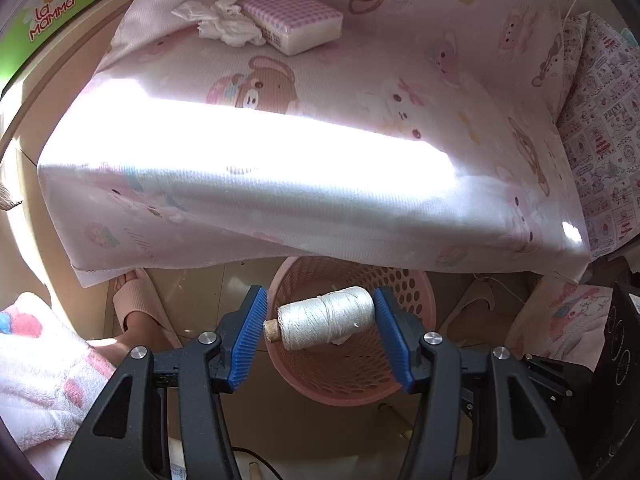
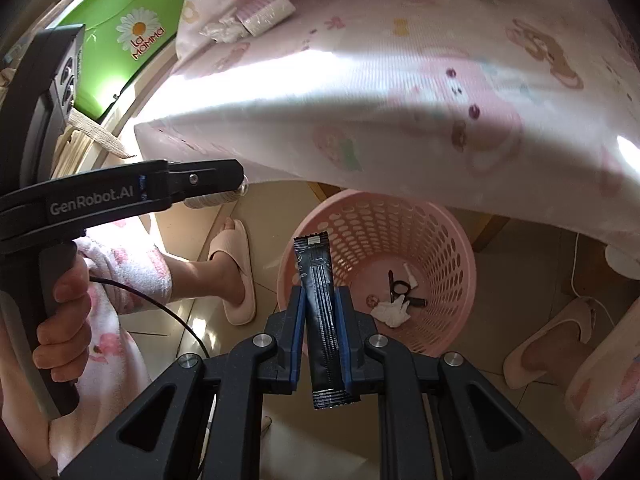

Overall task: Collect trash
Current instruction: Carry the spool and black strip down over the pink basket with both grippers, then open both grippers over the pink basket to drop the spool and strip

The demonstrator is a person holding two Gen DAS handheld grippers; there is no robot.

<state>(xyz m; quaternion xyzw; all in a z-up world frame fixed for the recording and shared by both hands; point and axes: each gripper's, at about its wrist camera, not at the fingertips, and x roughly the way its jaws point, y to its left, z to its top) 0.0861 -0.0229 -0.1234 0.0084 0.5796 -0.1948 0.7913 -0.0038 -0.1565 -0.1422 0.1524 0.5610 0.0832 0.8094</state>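
A: What is being held by the left gripper (image 1: 320, 320)?

B: A spool (image 1: 326, 317) of white thread is being gripped end to end between its blue pads (image 1: 250, 334). It is being held level, right above the mouth of the pink basket (image 1: 416, 300). The jaws are standing about half apart, closed on the spool.

A: And the right gripper (image 2: 320, 320)?

B: Its jaws are nearly shut, and a dark sachet (image 2: 322, 320) is being pinched between them. The sachet is being kept upright. Its top edge is reaching over the near rim of the basket (image 2: 460, 264); its lower end is hanging out behind the pads.

A: Where is the basket being kept?

B: On the floor, half under the hanging edge of the pink cloth (image 1: 360, 208). The far part of its mouth is being covered by that edge, so only the near part is being left free from above.

A: Is anything lying inside?

B: Yes, a crumpled tissue (image 2: 390, 312) and some small dark bits.

A: What is standing around it?

B: One slipper (image 2: 236, 276) is being seen at each side of it, with bare floor between.

A: Is trash being left on the cloth?

B: Crumpled paper (image 1: 224, 24) is lying there, touching a pink pack (image 1: 296, 20), well back from the edge.
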